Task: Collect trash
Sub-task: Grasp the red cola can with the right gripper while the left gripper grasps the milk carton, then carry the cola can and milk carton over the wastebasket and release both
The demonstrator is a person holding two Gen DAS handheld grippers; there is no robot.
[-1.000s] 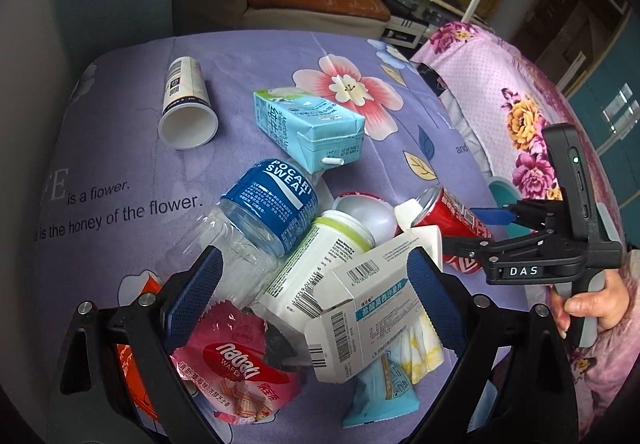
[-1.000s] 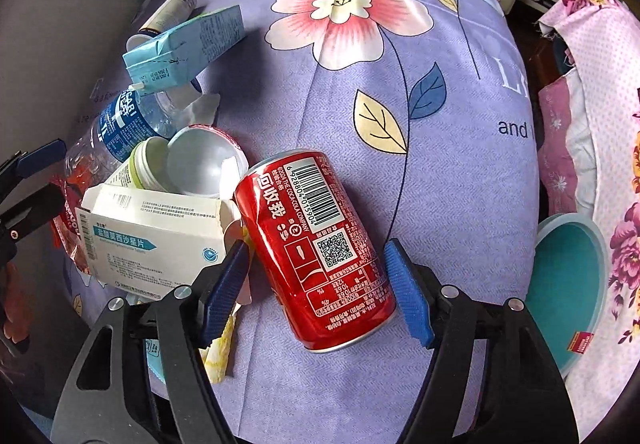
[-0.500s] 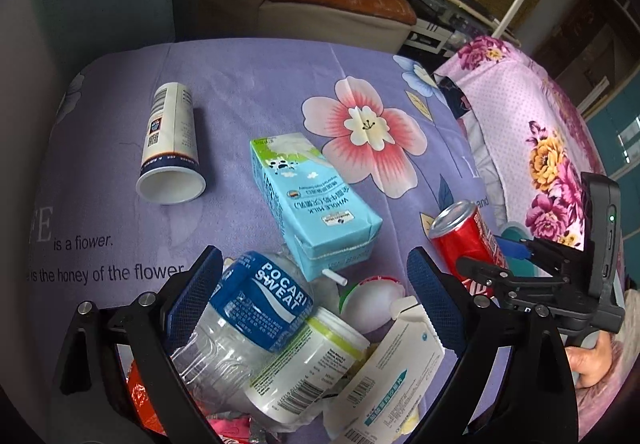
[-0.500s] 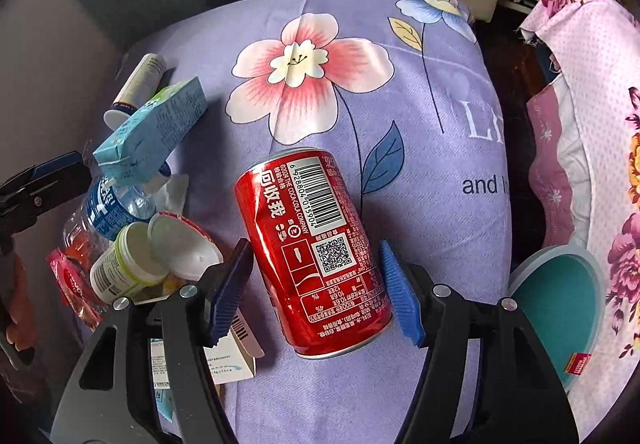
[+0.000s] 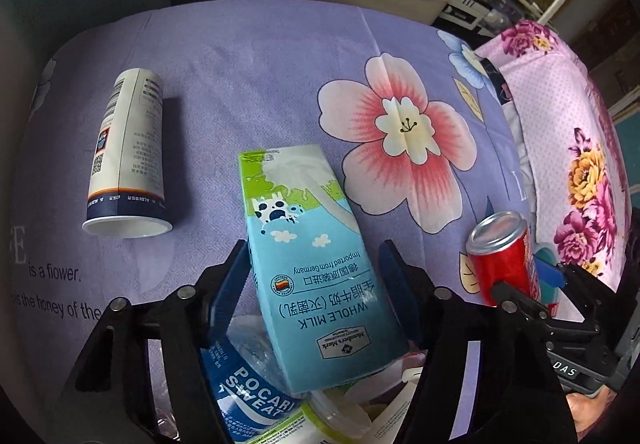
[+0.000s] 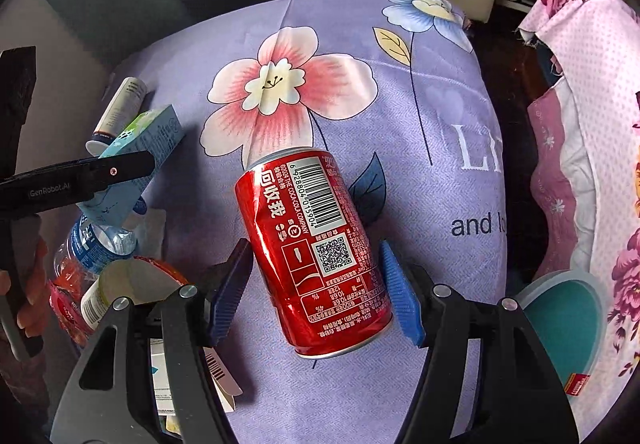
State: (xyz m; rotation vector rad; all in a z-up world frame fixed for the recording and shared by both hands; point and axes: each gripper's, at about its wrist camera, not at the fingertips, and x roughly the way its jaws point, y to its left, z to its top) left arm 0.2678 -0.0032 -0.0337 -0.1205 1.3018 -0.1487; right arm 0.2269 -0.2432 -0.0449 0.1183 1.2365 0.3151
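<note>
Both hands are mid-pickup. The right gripper [image 6: 316, 284] has its blue pads pressed on the sides of the red soda can [image 6: 316, 256] and holds it clear of the purple flowered cloth [image 6: 400, 103]. The left gripper [image 5: 314, 296] is closing around the milk carton [image 5: 312, 284] — the left pad looks to be touching it, the right one just off it, so the grip isn't made yet. The carton rests on the heap over a clear plastic bottle [image 5: 248, 392]. A paper cup [image 5: 128, 159] lies apart on its side.

Next, I'd say, the carton needs a firm squeeze, then both go to the teal bin [image 6: 560, 328] at the can's right — a careless lift could drag the bottle along.
</note>
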